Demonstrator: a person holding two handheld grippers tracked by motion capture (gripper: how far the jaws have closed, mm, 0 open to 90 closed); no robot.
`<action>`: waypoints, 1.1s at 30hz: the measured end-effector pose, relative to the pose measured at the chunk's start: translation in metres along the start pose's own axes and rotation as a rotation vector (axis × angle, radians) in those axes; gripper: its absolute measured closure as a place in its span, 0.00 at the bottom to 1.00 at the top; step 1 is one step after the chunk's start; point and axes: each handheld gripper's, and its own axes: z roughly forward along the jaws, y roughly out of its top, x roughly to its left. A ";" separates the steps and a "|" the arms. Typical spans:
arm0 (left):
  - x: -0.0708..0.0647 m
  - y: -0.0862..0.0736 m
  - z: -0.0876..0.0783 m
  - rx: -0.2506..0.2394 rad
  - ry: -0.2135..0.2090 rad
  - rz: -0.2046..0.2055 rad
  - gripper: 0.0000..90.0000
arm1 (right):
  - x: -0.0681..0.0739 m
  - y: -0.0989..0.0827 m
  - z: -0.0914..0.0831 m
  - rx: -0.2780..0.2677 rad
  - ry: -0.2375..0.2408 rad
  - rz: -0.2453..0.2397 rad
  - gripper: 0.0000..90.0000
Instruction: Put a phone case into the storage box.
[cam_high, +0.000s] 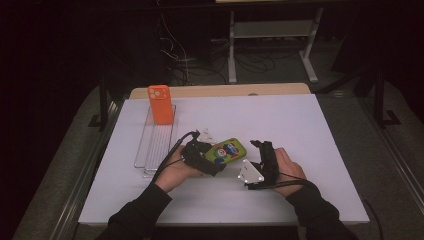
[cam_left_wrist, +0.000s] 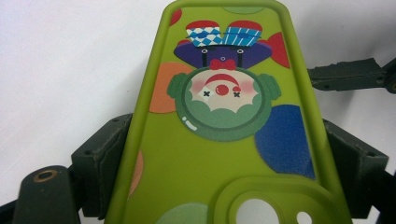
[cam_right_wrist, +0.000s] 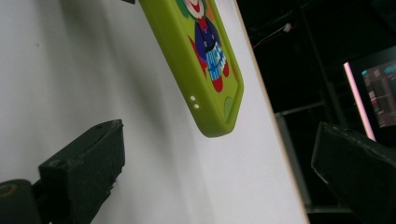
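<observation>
A green phone case (cam_high: 227, 150) printed with a clown lies near the middle of the white table (cam_high: 300, 120). My left gripper (cam_high: 214, 157) is shut on its near-left end. In the left gripper view the case (cam_left_wrist: 219, 140) runs forward between the two black pads (cam_left_wrist: 100, 158), camera cut-out nearest the lens. My right gripper (cam_high: 261, 146) stands just right of the case, jaws wide apart. In the right gripper view the case's lower corner (cam_right_wrist: 215, 107) hangs ahead of the open gripper (cam_right_wrist: 219, 144), not between its jaws.
An orange phone case (cam_high: 160, 104) stands upright at the far end of a clear slotted rack (cam_high: 155, 145) on the table's left. A small clear piece (cam_high: 207, 135) lies just beyond my left gripper. The other gripper's jaw (cam_left_wrist: 345, 74) shows beside the green case.
</observation>
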 end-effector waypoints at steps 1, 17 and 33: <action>-0.001 0.000 0.001 -0.013 -0.001 -0.015 0.16 | 0.001 0.001 0.000 -0.002 -0.005 -0.015 0.03; -0.001 0.000 -0.001 -0.003 -0.017 0.001 0.16 | 0.017 0.008 0.000 -0.020 -0.118 -0.151 0.25; -0.003 0.001 -0.001 -0.011 -0.052 0.004 0.16 | 0.029 0.012 0.004 -0.032 -0.176 -0.275 0.55</action>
